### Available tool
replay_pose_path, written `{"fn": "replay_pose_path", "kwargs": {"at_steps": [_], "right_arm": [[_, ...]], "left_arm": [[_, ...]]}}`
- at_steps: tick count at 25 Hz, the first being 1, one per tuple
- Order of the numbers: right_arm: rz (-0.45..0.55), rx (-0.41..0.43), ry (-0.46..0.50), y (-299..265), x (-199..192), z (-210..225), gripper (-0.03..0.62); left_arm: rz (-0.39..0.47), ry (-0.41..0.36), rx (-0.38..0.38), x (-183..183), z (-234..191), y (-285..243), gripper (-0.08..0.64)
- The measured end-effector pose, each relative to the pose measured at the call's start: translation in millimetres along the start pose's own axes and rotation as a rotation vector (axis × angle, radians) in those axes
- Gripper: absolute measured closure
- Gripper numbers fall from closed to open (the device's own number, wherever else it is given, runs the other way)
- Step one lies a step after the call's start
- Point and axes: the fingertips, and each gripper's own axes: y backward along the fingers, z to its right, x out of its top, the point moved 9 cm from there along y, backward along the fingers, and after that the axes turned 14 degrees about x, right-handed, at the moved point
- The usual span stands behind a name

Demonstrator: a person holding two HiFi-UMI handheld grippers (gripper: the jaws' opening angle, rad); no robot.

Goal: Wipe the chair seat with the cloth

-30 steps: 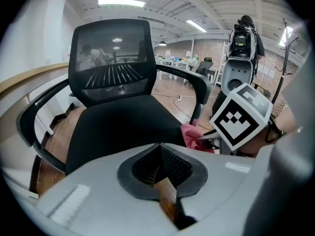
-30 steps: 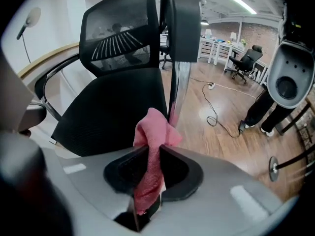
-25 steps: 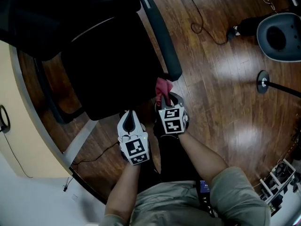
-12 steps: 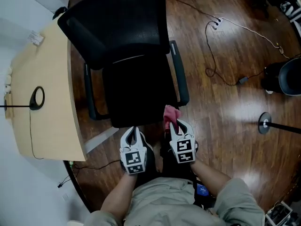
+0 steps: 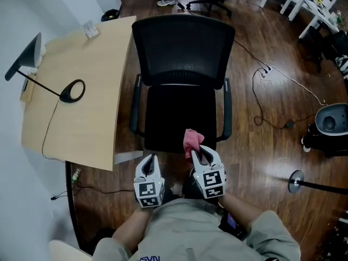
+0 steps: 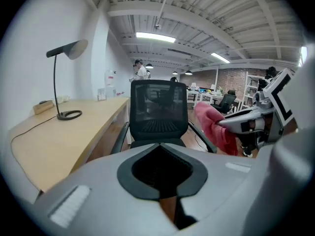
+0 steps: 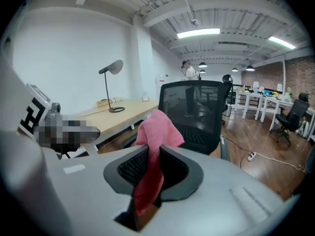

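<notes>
A black office chair with a mesh back stands in front of me, its dark seat (image 5: 182,116) just beyond both grippers. My right gripper (image 5: 199,152) is shut on a pink cloth (image 5: 192,140), which bunches up above the jaws over the seat's front edge. In the right gripper view the cloth (image 7: 155,132) hangs down between the pads, with the chair (image 7: 194,109) behind it. My left gripper (image 5: 150,161) is beside it at the seat's front left, shut and holding nothing. The left gripper view shows the chair (image 6: 157,113) ahead and the cloth (image 6: 212,126) to the right.
A light wooden desk (image 5: 81,118) with a black lamp (image 5: 71,90) stands left of the chair. On the wood floor to the right lie a cable (image 5: 274,99), a grey round appliance (image 5: 330,122) and a stand's base (image 5: 296,181). More chairs and desks stand at the far end.
The head view has swung up and now takes in the whole chair and the desk. Both grippers stay side by side at the seat's front edge, the cloth still in the right one.
</notes>
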Motion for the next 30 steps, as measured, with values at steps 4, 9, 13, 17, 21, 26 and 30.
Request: {"fn": "replay_pose_path", "kwargs": {"at_steps": [4,9,13,17,21,26,30], "right_arm": [[0.012,0.093,0.079,-35,34,-50,0.527],[0.006,0.256,0.189,-89,67,-132,0.526],[-0.01,0.344,0.249,-138,84,-194,0.526],[-0.036,0.401,0.283,-187,93,-245,0.526],[-0.092,0.44,0.304,-238,93,-285,0.526],[-0.176,0.457,0.309,-289,74,-314,0.526],[-0.232,0.447,0.3,-321,59,-326,0.526]], "left_arm": [[0.034,0.069,0.041,5,-49,26,0.555],[0.047,0.118,0.143,-4,-131,58,0.555],[0.058,0.155,0.233,-15,-198,78,0.555],[0.061,0.197,0.311,-29,-255,93,0.555],[0.047,0.237,0.36,-44,-299,100,0.555],[0.035,0.261,0.404,-62,-336,99,0.555],[0.025,0.283,0.437,-74,-360,97,0.555]]}}
